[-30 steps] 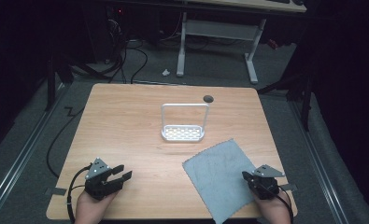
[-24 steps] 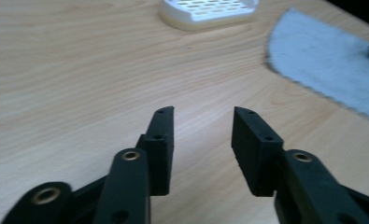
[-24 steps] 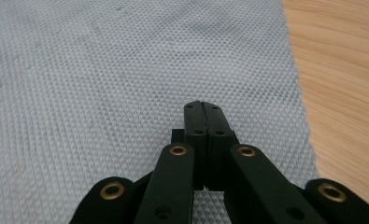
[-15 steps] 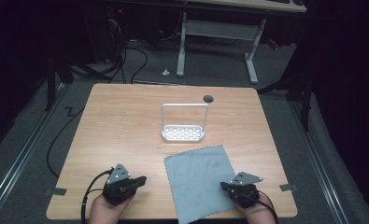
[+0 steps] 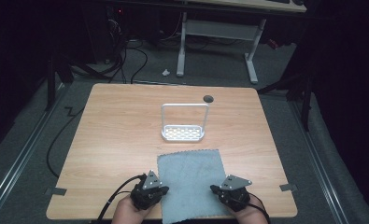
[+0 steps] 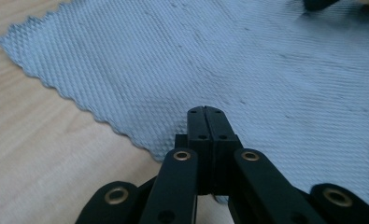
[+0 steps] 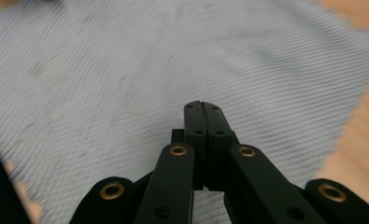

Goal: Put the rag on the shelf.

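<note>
Desk (image 5: 117,140), wooden: one.

Cloth (image 5: 191,179), grey, waffle-textured, zigzag-edged: one, lying flat at the near middle of the desk, between the two claws.

Rack (image 5: 184,122), white wire, with perforated base and upright loop: one, just beyond the cloth's far edge, not touching it.

Left claw (image 5: 162,189): one, at the cloth's left edge, jaws clenched together; whether cloth is pinched cannot be told.

Right claw (image 5: 216,189): one, at the cloth's right edge, jaws clenched likewise.
</note>
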The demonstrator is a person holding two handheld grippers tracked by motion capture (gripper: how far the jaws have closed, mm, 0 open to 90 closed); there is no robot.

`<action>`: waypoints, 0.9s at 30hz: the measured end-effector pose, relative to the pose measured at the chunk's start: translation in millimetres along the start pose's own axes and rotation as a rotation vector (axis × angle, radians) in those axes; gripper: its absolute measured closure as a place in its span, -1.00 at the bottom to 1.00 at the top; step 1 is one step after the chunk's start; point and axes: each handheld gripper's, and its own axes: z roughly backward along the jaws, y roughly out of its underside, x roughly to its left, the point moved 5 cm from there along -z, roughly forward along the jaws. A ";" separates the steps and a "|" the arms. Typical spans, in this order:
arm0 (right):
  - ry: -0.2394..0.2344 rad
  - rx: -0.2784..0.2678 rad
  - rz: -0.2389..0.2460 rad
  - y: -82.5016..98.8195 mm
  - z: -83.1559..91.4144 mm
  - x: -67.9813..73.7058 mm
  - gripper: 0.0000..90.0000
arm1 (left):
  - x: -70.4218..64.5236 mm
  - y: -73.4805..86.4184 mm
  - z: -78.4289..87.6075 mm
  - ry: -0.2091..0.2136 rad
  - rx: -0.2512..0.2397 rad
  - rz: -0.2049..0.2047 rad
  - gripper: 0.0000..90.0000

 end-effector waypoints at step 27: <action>-0.012 0.021 0.016 -11.5 -20.5 11.1 1.00 | 18.5 22.1 25.7 0.082 0.072 0.028 0.99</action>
